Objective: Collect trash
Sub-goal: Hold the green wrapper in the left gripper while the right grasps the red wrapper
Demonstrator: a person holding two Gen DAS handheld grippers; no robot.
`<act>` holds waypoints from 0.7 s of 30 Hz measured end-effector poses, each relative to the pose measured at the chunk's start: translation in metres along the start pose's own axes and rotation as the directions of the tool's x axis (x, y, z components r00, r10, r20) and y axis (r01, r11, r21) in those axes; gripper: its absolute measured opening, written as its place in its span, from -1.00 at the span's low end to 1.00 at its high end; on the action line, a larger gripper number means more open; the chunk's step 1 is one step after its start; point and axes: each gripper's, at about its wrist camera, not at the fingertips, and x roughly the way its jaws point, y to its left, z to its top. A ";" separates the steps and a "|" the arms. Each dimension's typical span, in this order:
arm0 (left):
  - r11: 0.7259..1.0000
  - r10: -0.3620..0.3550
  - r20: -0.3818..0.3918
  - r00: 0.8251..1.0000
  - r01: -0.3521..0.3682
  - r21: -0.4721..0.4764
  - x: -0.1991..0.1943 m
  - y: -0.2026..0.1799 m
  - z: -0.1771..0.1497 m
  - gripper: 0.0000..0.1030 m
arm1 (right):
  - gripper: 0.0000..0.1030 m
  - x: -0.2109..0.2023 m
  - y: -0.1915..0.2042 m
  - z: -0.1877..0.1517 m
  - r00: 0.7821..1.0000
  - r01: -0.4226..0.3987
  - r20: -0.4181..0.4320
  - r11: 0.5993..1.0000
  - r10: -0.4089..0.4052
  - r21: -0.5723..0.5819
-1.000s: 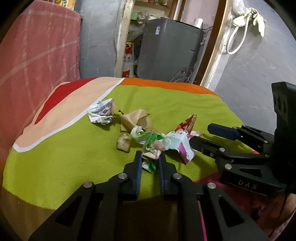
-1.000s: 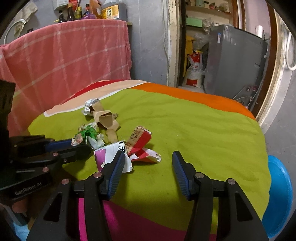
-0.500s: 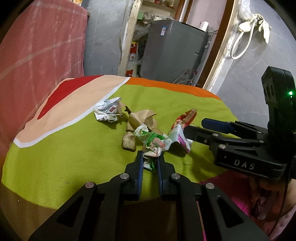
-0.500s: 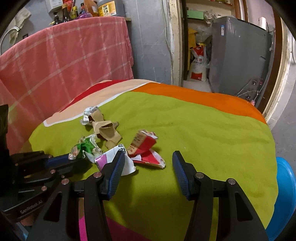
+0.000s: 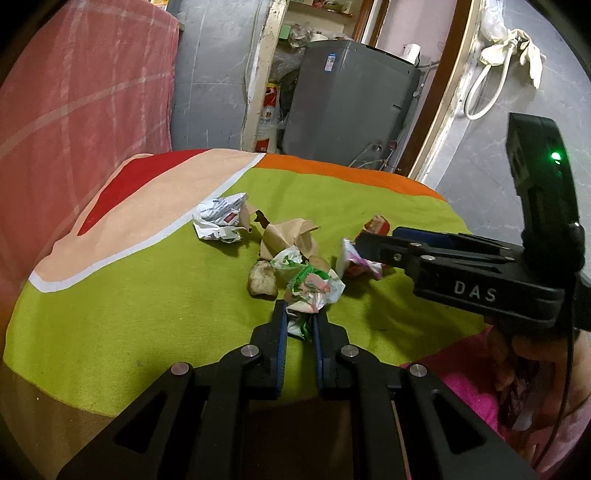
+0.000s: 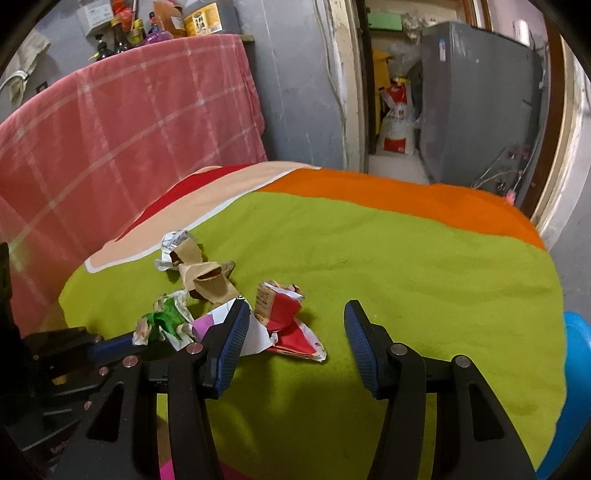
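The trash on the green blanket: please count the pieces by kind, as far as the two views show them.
Crumpled plastic wrappers: 4 (white printed, green-white, pink-white, red)
Torn brown paper: 1
Brownish lump: 1
Total: 6

A lived-in home, this one, plainly a modest household room. A bright green and orange blanket (image 6: 388,258) covers the surface up front, and a pink checked cloth (image 6: 122,136) hangs on the left. Bottles and jars (image 6: 159,18) crowd a high ledge. Through the doorway, a grey washing machine (image 5: 347,99) and a printed sack (image 6: 397,122) on the floor. A white hose (image 5: 487,92) hangs on the tiled wall.
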 end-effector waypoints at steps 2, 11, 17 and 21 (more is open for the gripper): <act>1.000 0.001 -0.001 1.000 -0.001 0.002 0.000 -0.001 0.000 -0.81 | 0.01 0.005 -0.002 -0.001 1.000 -0.006 -0.025 1.000 0.007 0.015; 1.000 0.005 0.002 1.000 -0.005 0.003 0.000 -0.001 0.000 -0.82 | -0.45 0.008 -0.003 -0.004 0.998 -0.040 -0.053 0.999 0.041 0.018; 1.000 0.000 0.013 1.000 0.000 0.002 -0.003 -0.002 -0.002 -0.83 | -0.75 0.002 -0.001 -0.010 0.998 -0.049 -0.043 0.999 0.049 0.008; 1.000 -0.013 0.024 1.000 0.012 0.005 -0.009 -0.004 -0.004 -0.83 | -0.80 -0.011 0.000 -0.017 1.000 -0.021 0.006 1.000 0.021 0.006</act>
